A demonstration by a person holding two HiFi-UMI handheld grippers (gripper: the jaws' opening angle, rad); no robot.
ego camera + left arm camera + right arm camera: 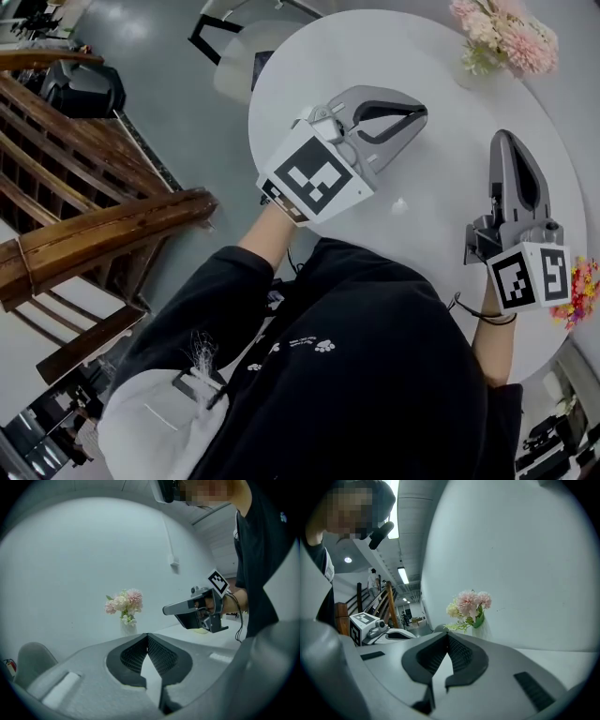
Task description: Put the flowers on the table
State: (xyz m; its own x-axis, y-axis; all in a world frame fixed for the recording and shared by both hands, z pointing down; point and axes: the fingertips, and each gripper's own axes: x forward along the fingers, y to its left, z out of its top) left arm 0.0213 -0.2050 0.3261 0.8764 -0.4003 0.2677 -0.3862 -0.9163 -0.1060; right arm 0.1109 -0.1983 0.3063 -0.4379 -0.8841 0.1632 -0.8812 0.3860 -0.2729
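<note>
**Flower placement: both tongs idle, bouquet on table**

Table (441, 239), round and white, fills the head view in front of you. You hold both tools above its bare middle.

1. Left gripper (422, 113): it points toward the far right of the tabletop. Its jaws are pressed together at the tips, and nothing sits between the pads.
2. Right gripper (502, 139): it points toward the far rim. Its jaws are likewise pressed together and carry nothing.
3. Flowers (506, 33): the pink and cream bunch stands upright at the far rim of the table in a pale vase (490, 631). It is well apart from both grippers. Each gripper view shows it ahead of the closed jaws.
4. Multicoloured bunch (578, 289): it shows at the right edge of the head view, just beside the marker cube of the right gripper. You cannot tell whether it rests on the rim or lies beyond it.

Step in hand: judged from this layout, the pink bunch is already placed and no grasp is under way.

Next move, if the multicoloured bunch is also to be placed: first spread the right jaws, then turn that gripper toward the bunch. Close on the stems rather than the blooms, which would likely crush. Set it down on bare tabletop, clear of the vase.
</note>
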